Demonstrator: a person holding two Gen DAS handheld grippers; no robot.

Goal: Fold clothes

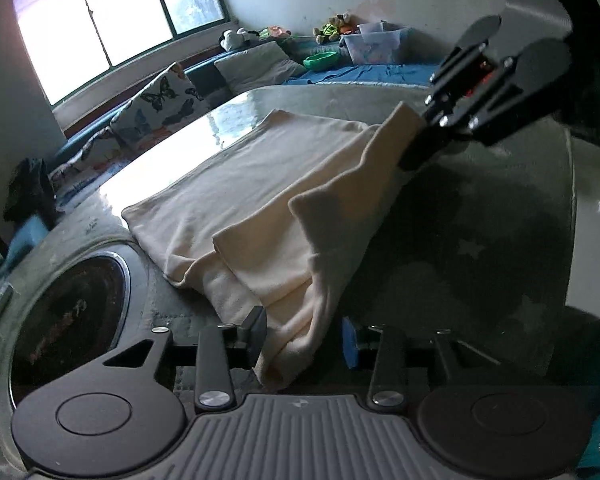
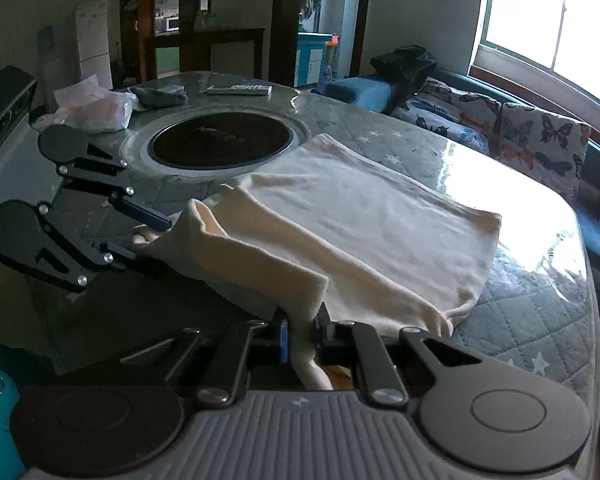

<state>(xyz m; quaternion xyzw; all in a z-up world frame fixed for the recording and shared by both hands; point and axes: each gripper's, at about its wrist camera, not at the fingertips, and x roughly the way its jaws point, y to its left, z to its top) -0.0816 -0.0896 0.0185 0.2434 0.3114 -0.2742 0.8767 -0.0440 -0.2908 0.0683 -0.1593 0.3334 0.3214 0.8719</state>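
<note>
A cream garment [image 1: 260, 184] [image 2: 360, 216] lies partly folded on the grey quilted table [image 1: 480, 240] [image 2: 520, 312], with its near edge lifted. In the left wrist view my left gripper [image 1: 303, 338] stands open around a hanging fold of that edge; the blue pad sits clear of the cloth. The right wrist view shows the same left gripper [image 2: 148, 236] with its fingers apart at the garment's raised corner. My right gripper [image 2: 303, 334] is shut on a bunched strip of the garment. From the left wrist view, the right gripper [image 1: 410, 156] pinches the cloth's far corner and holds it up.
A round dark hob [image 1: 68, 320] [image 2: 220, 140] is set into the table beside the garment. A plastic bag [image 2: 96, 108], a dark rag [image 2: 160, 95] and a flat box [image 2: 240, 89] lie at the far end. A bench with butterfly cushions [image 2: 540, 140] [image 1: 156, 108] runs under the window.
</note>
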